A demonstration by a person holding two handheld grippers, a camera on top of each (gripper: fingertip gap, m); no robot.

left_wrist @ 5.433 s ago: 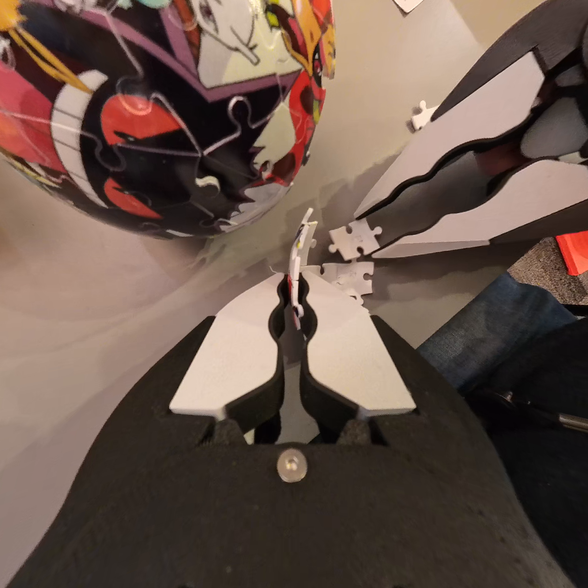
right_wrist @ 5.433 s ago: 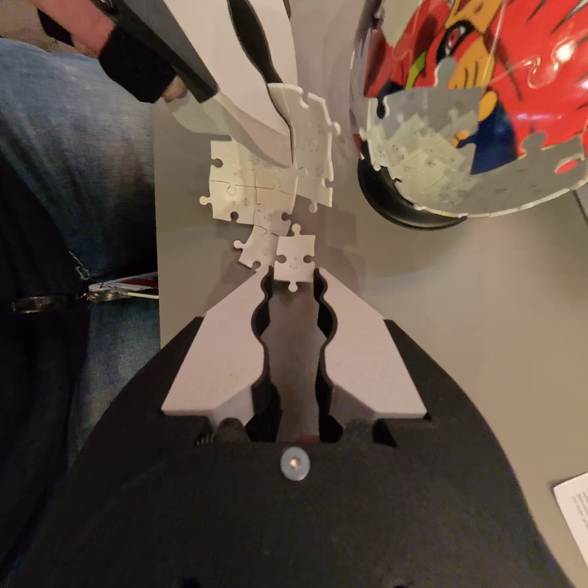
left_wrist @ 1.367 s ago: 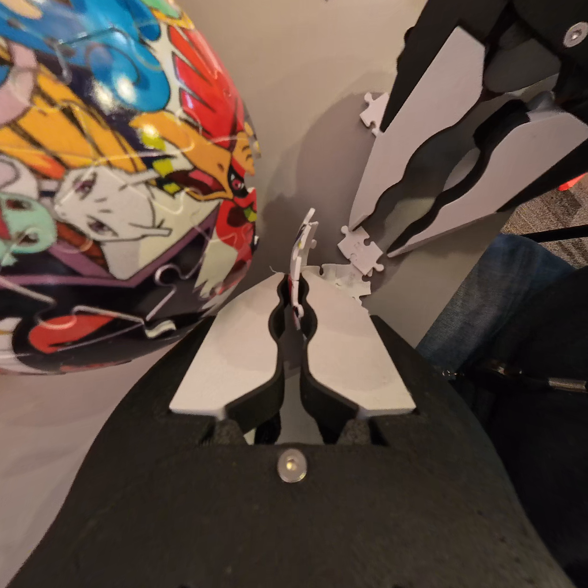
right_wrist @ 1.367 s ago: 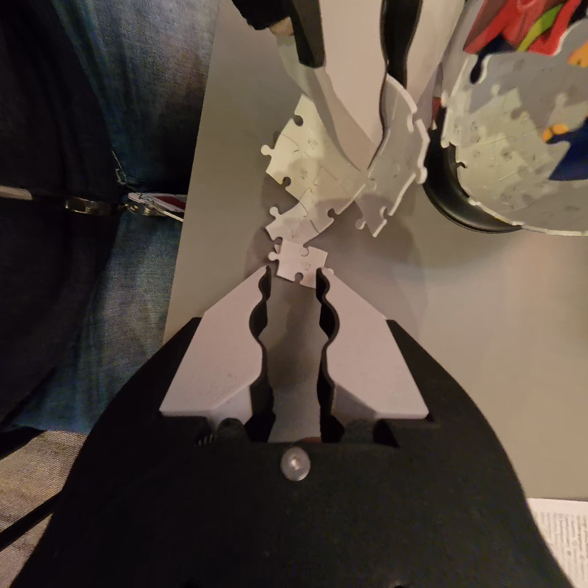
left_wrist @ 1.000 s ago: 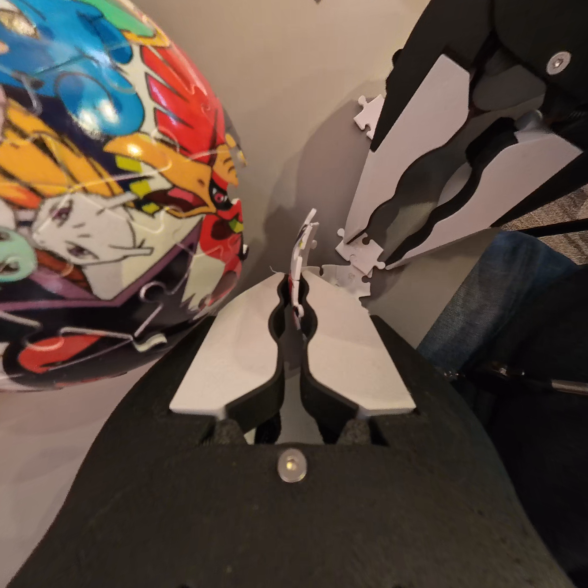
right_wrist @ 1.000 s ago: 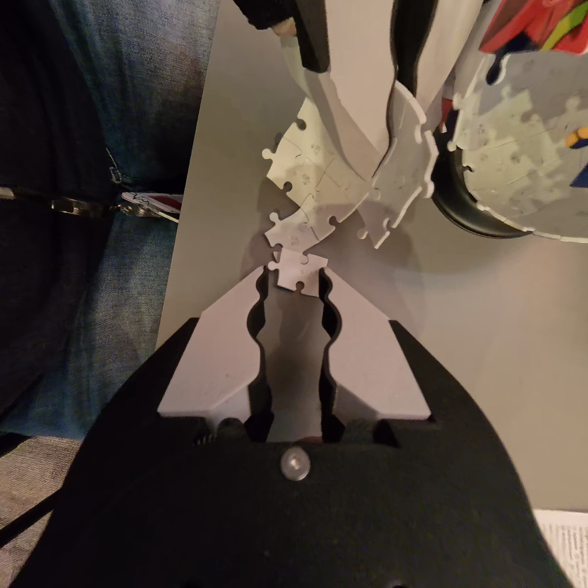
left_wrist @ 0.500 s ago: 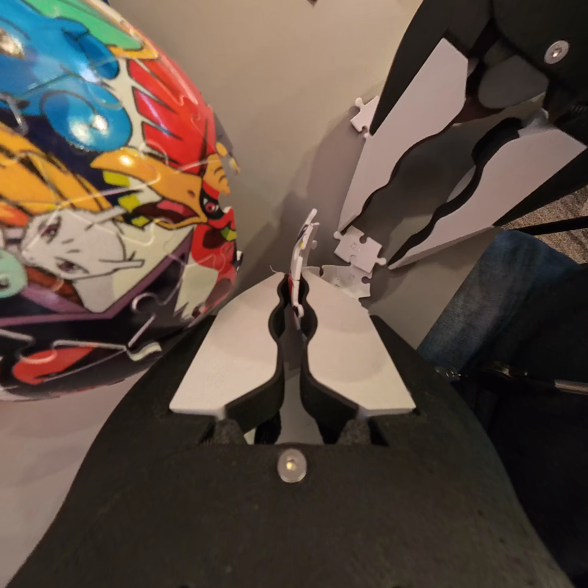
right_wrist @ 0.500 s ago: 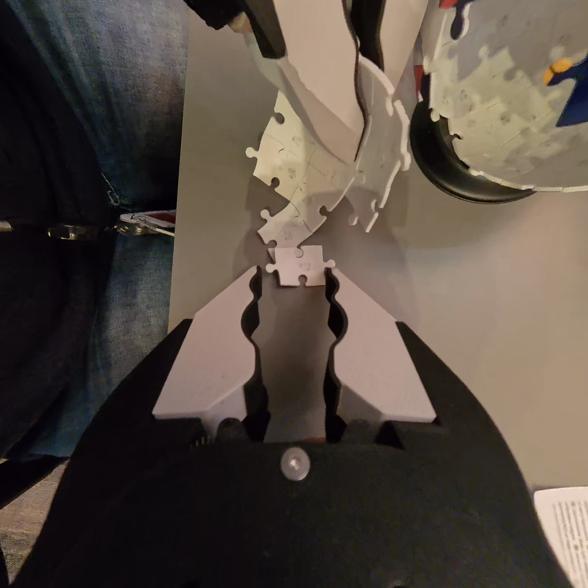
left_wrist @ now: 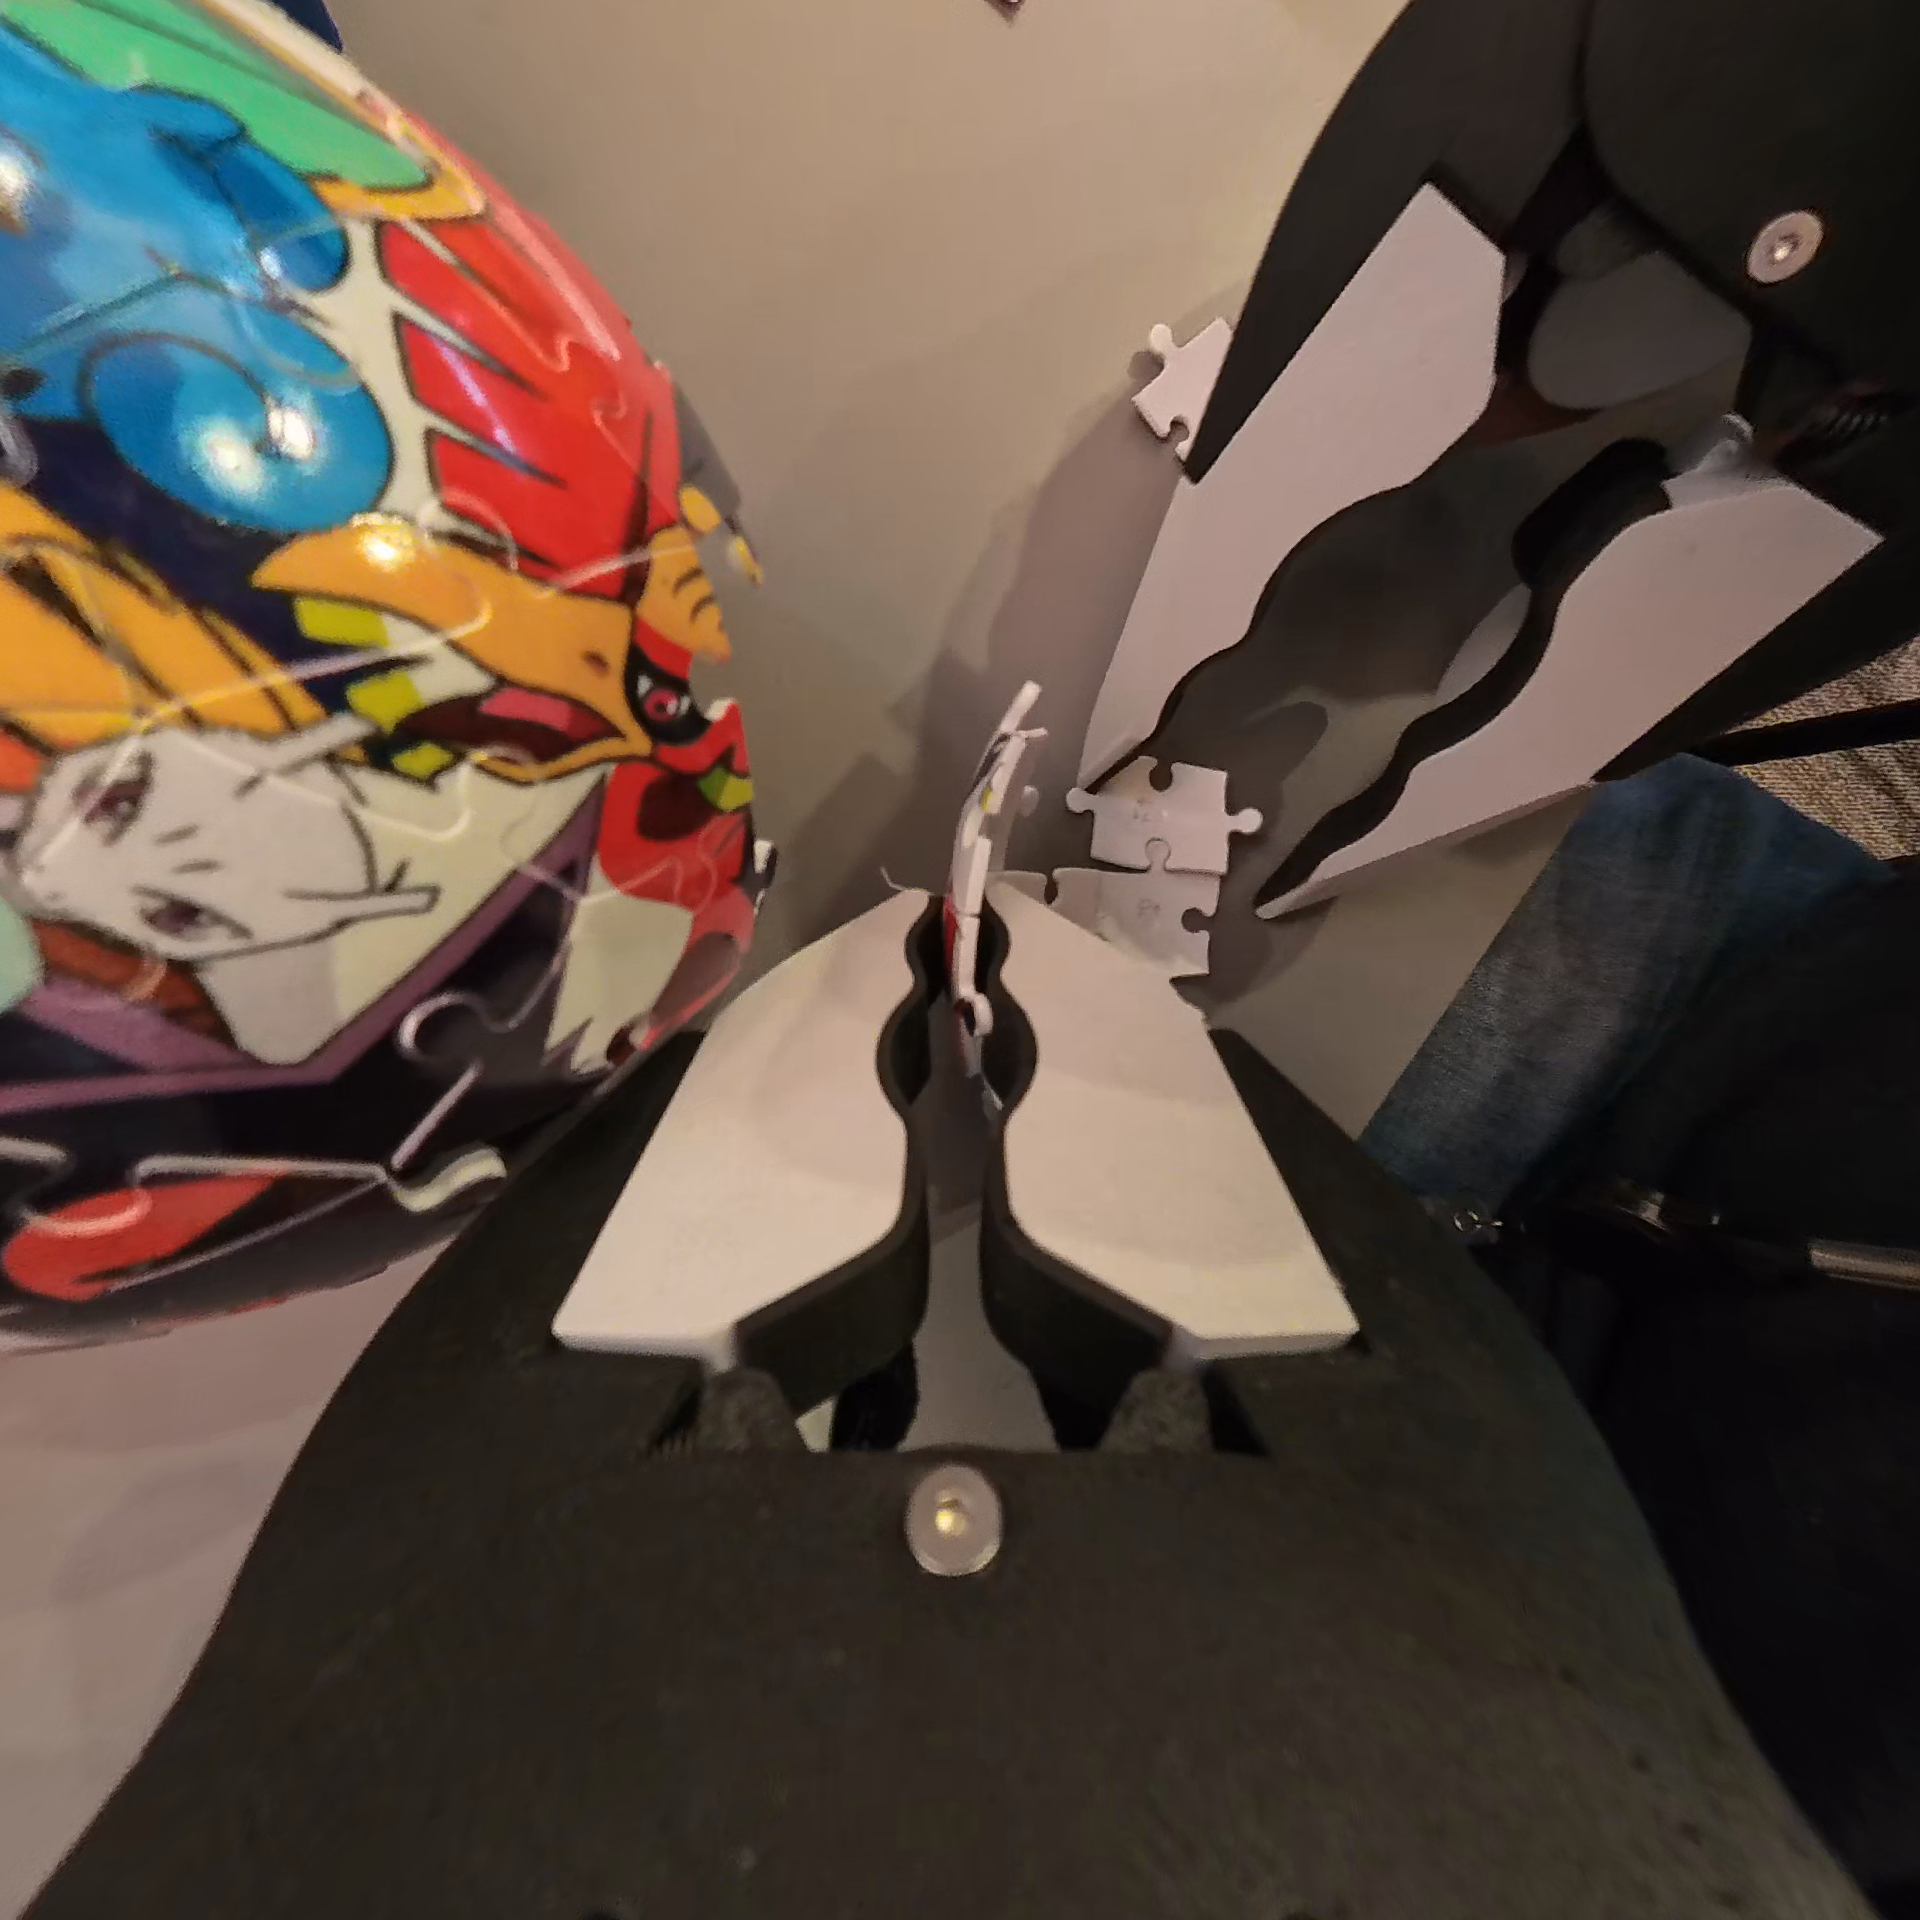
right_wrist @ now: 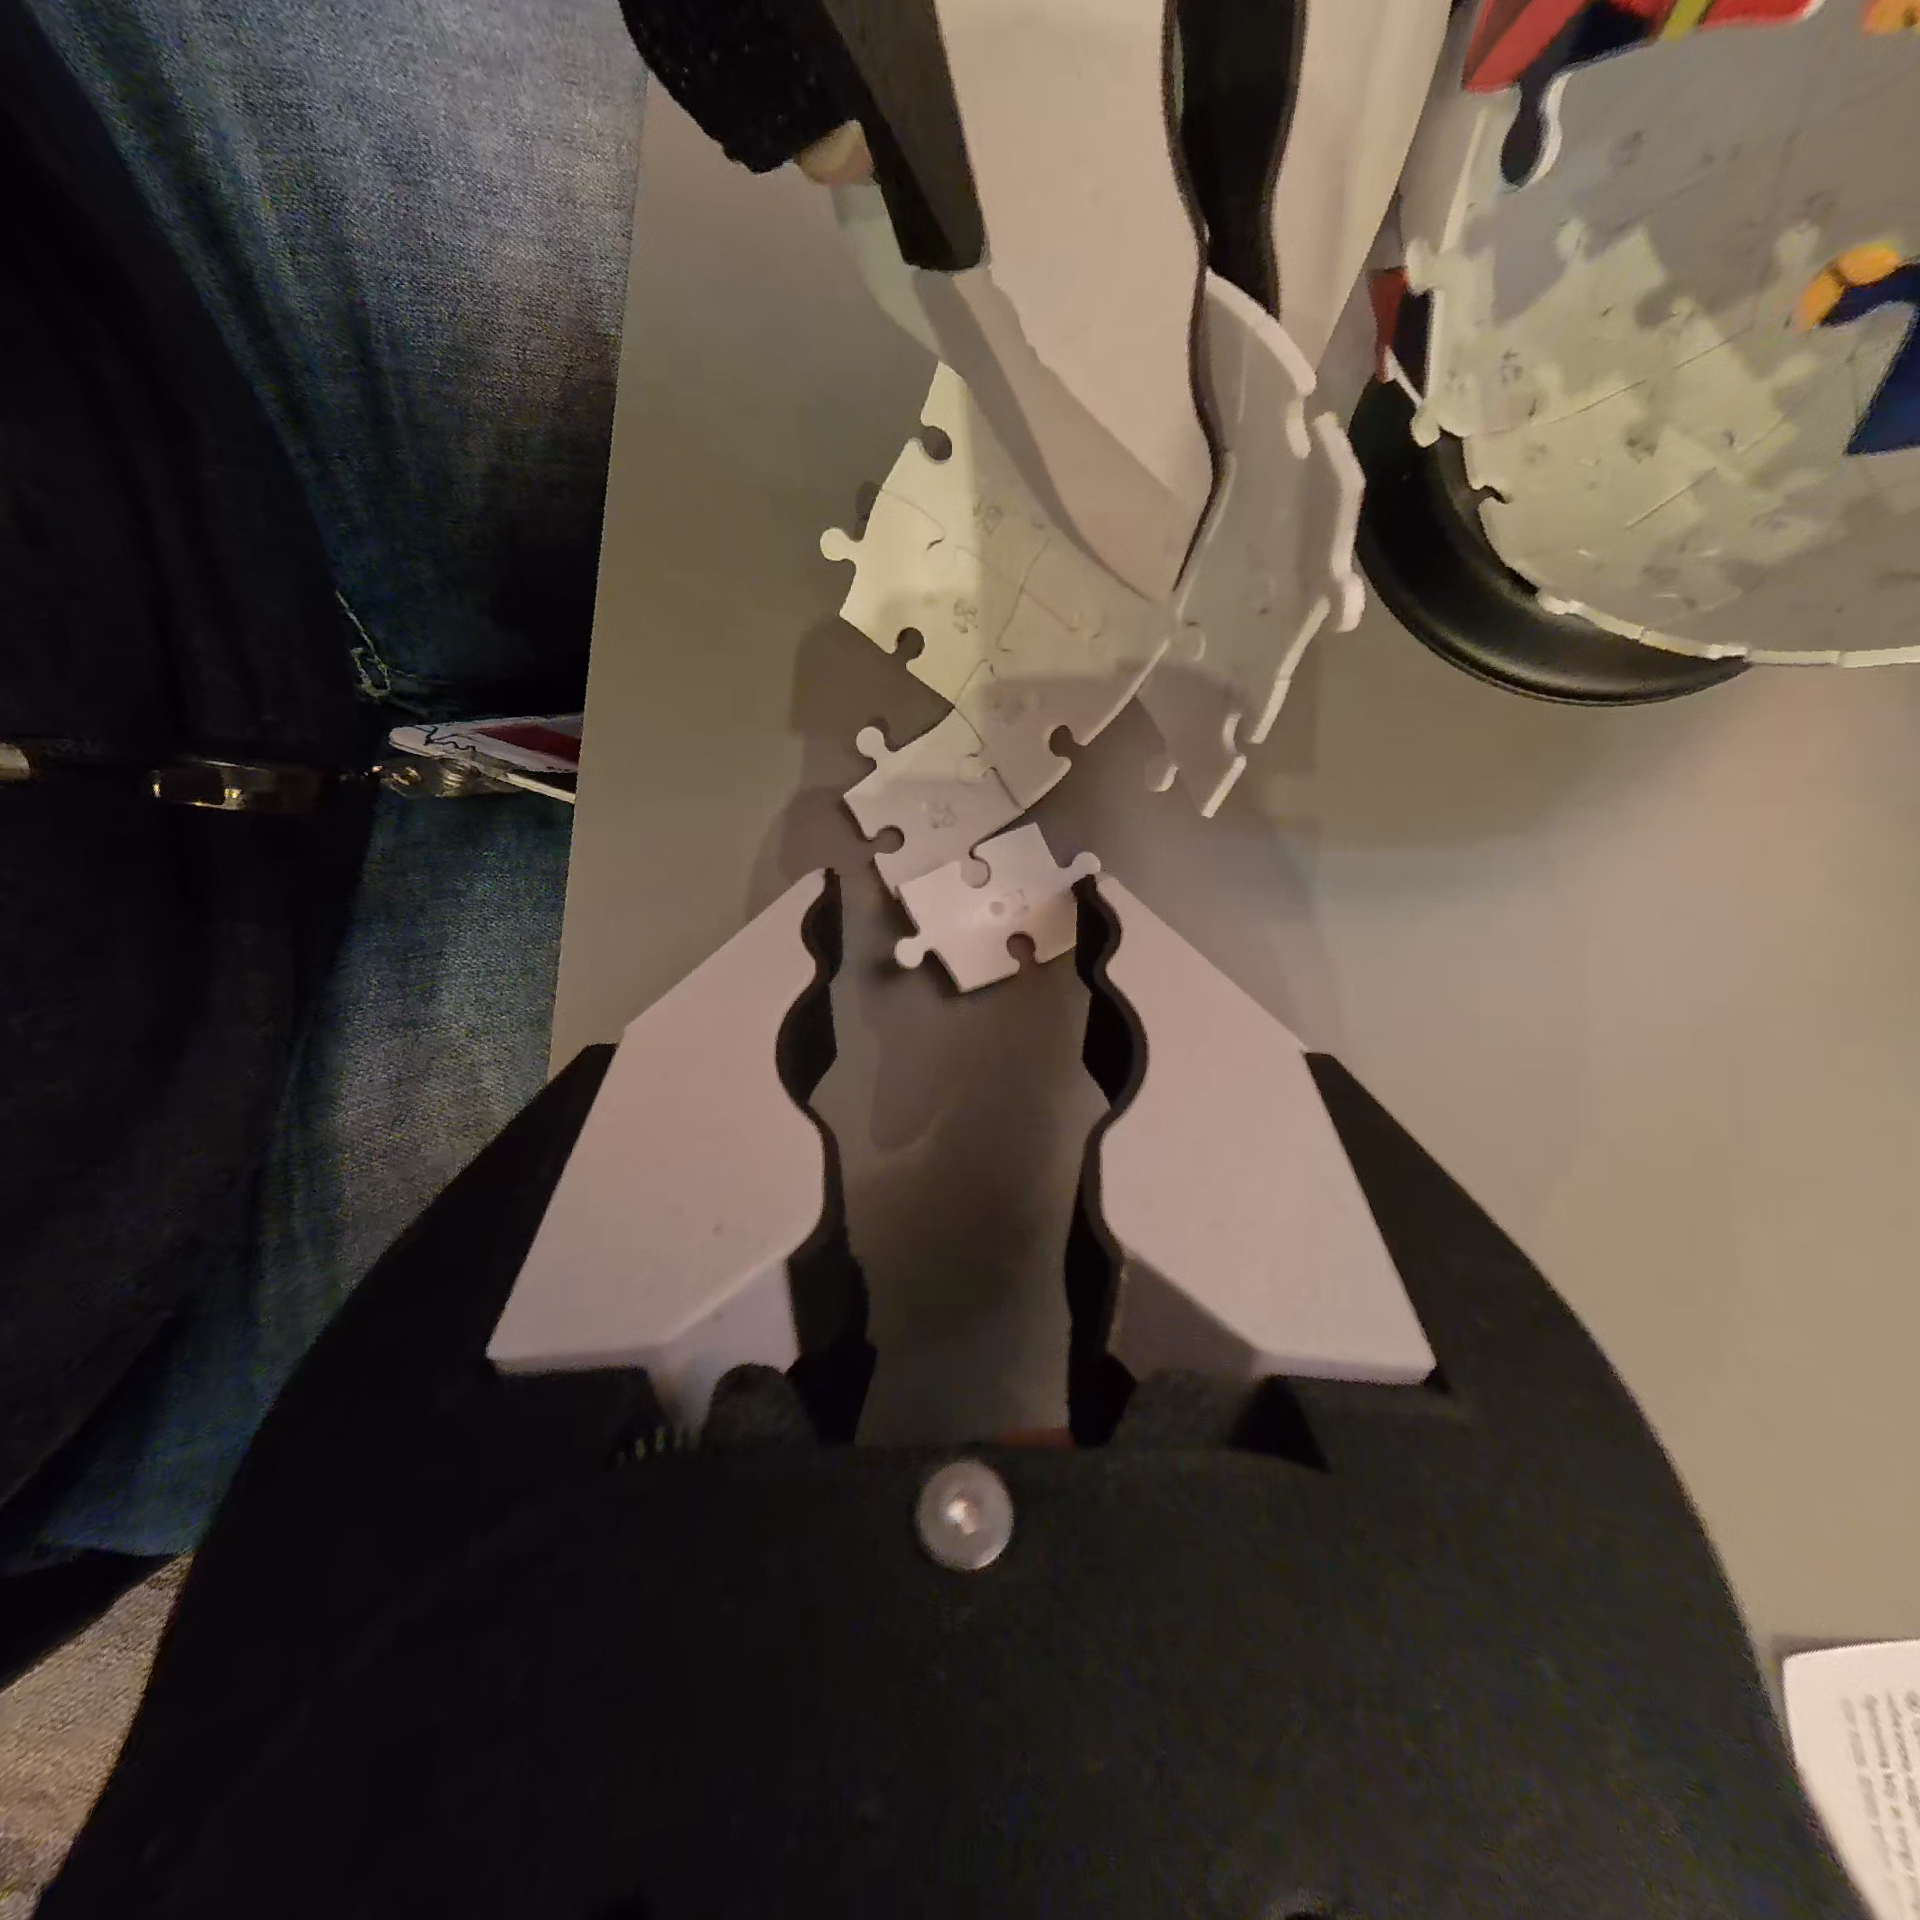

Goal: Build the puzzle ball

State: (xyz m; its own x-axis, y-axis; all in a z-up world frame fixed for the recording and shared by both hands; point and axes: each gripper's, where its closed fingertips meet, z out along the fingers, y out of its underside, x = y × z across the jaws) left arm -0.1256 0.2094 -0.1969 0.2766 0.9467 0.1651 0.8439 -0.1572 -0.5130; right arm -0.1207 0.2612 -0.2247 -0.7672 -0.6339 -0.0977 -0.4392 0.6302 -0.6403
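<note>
The colourful puzzle ball (left_wrist: 312, 675) fills the left of the left wrist view; its grey open inside (right_wrist: 1662, 364) shows top right in the right wrist view. My left gripper (left_wrist: 961, 914) is shut on a curved panel of joined pieces (left_wrist: 987, 821), held on edge; its white back (right_wrist: 1018, 623) faces the right wrist view, where the left gripper (right_wrist: 1195, 499) comes down from the top. My right gripper (right_wrist: 956, 904) is open. A single white piece (right_wrist: 987, 914) lies tilted between its fingertips, against the panel's lowest piece. The right gripper (left_wrist: 1179, 831) also shows from the side.
The ball rests on a black ring stand (right_wrist: 1507, 644). Another loose white piece (left_wrist: 1184, 390) lies behind the right gripper. The grey table's edge (right_wrist: 592, 727) runs close on the left, with a person's jeans (right_wrist: 416, 416) beyond it. A printed paper (right_wrist: 1860, 1766) lies bottom right. The left gripper's tips are roughly 6 centimetres from the right gripper's.
The right gripper has opened wider around the single piece. The piece has turned and slid toward the right fingertip, closer to the panel. The left gripper still holds the panel.
</note>
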